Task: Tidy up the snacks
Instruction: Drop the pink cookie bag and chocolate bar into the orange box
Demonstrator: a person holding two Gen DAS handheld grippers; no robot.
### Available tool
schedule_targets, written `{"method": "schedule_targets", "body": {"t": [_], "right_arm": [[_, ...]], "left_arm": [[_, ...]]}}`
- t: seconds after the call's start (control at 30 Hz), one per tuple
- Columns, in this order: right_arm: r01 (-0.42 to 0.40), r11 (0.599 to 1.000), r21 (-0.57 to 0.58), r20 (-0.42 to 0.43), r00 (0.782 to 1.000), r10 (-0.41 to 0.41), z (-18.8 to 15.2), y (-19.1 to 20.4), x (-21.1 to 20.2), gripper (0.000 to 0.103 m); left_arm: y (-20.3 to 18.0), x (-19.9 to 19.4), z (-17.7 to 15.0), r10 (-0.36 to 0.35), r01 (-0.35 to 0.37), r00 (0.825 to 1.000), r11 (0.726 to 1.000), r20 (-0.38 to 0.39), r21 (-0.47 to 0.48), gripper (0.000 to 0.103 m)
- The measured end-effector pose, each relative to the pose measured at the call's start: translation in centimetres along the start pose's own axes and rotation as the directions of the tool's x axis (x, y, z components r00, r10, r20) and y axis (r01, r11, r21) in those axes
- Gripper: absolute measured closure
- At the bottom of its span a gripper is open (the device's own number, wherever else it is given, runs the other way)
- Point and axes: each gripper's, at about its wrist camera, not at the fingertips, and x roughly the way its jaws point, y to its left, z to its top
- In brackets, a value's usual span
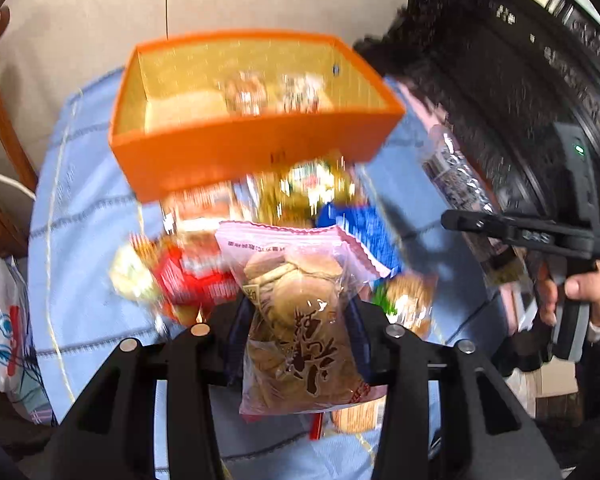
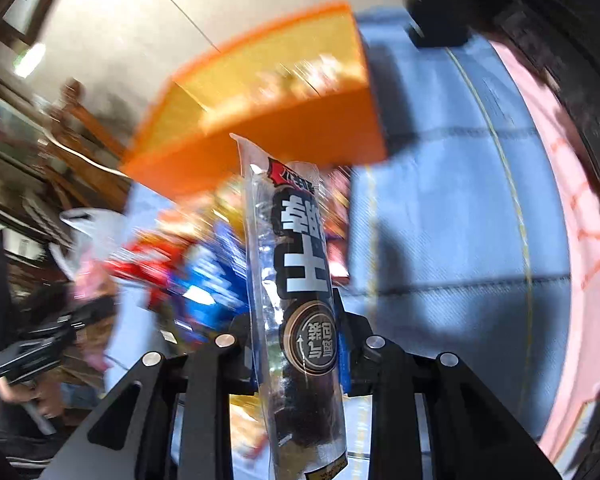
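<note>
Where the left gripper point(image 1: 300, 316) clamps a clear pink-edged biscuit bag point(image 1: 300, 312), right gripper point(image 2: 296, 332) pinching a long dark snack bar point(image 2: 296, 280); loose snack packets point(image 1: 204, 276) beyond; orange box point(image 1: 256, 152) at twelve o'clock on blue cloth point(image 1: 84, 216).

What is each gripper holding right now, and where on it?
Left gripper: clear pink-edged bag of round brown biscuits, pinched mid-length. Right gripper: long clear packet with dark contents, pinched around its lower middle.
</note>
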Motion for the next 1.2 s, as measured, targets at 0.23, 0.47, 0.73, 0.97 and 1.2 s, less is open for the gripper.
{"method": "schedule_targets", "body": {"t": [0.23, 0.47, 0.73, 0.97, 1.2], "right_arm": [[-0.080, 0.996, -0.050, 0.137, 0.987, 0.086, 7.8, 5.1, 0.5, 0.076], [0.010, 1.000, 0.018, 0.130, 0.991, -0.012, 17.0, 5.7, 9.6, 0.075], [0.174, 0.983, 0.055, 0.195, 0.964, -0.181, 15.1, 4.6, 12.3, 0.018], [0.177, 0.981, 0.078, 0.321, 0.927, -0.192, 9.5, 4.4, 6.8, 0.009], [0.208, 0.978, 0.021, 0.302, 0.931, -0.205, 1.4, 3.9, 3.3, 0.004]], "left_arm": [[1.3, -1.3, 9.9, 0.035, -0.039, 0.991, 0.999, 0.126, 0.037, 0.061], [6.0, 6.2, 19.2, 0.074, -0.065, 0.995, 0.991, 0.067, -0.115, 0.061], [9.1, 10.9, 17.9, 0.210, -0.203, 0.978, 0.952, 0.008, -0.230, 0.012], [9.0, 7.4, 14.6, 0.199, -0.188, 0.980, 0.960, 0.030, -0.206, 0.010], [7.4, 3.1, 7.1, 0.268, -0.267, 0.963, 0.963, 0.037, -0.043, 0.007]]}}
